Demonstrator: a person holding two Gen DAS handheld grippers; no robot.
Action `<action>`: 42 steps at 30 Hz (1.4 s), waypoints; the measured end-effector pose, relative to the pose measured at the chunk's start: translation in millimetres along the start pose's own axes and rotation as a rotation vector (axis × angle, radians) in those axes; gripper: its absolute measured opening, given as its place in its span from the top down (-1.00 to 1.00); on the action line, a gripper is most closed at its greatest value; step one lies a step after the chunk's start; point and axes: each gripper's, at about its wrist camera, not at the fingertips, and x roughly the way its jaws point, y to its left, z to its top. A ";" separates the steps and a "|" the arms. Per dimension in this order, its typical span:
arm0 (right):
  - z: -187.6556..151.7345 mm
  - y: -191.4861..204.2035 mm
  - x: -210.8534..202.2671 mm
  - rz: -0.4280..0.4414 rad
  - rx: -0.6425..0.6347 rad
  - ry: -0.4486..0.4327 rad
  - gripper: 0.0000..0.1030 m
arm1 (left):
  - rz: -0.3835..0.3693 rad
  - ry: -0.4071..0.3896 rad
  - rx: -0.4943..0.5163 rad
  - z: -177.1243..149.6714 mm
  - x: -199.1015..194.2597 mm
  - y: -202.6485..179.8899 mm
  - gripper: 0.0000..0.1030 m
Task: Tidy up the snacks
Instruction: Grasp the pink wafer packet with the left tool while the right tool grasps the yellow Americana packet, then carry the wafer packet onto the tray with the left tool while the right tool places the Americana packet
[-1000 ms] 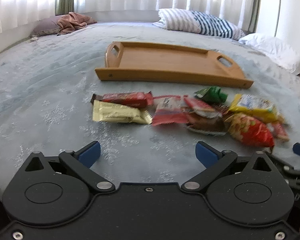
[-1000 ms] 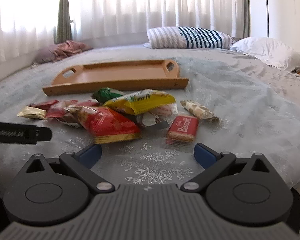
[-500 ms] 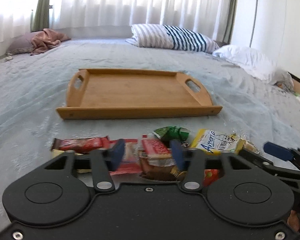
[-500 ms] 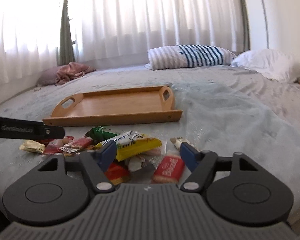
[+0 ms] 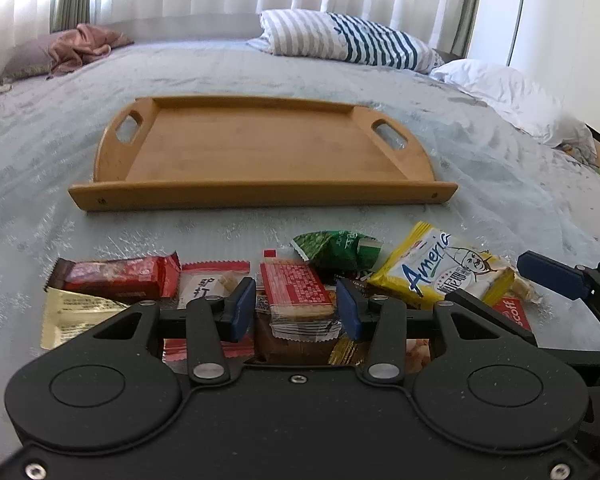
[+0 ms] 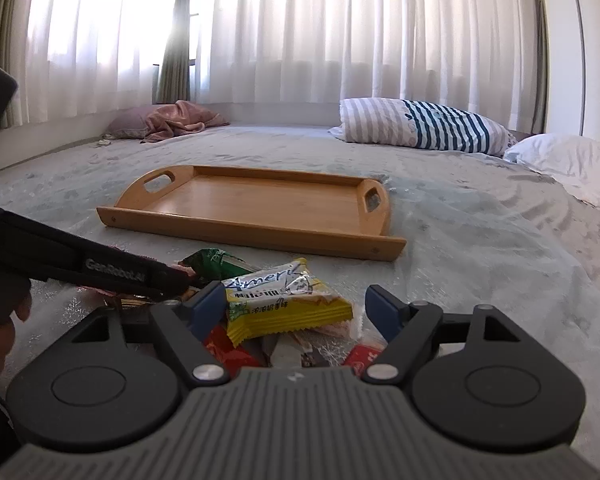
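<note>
A pick-up is judged to be in hand. The left tongs [image 5: 296, 307] are narrowed around a red packet [image 5: 296, 294], contact unclear; the right tongs [image 6: 296, 310] stand released around the yellow packet [image 6: 282, 306]. The snacks lie near the bed's [image 5: 500, 184] front edge, before the bare tray [image 5: 260, 196]. Next, closing and lifting are called for. Only the left view shows the gold wrapper [image 5: 72, 316].
</note>
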 end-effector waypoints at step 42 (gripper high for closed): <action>37.8 -12.7 -3.9 -0.043 0.063 -0.078 -0.31 | -0.014 -0.110 -0.031 28.9 -52.1 23.3 0.42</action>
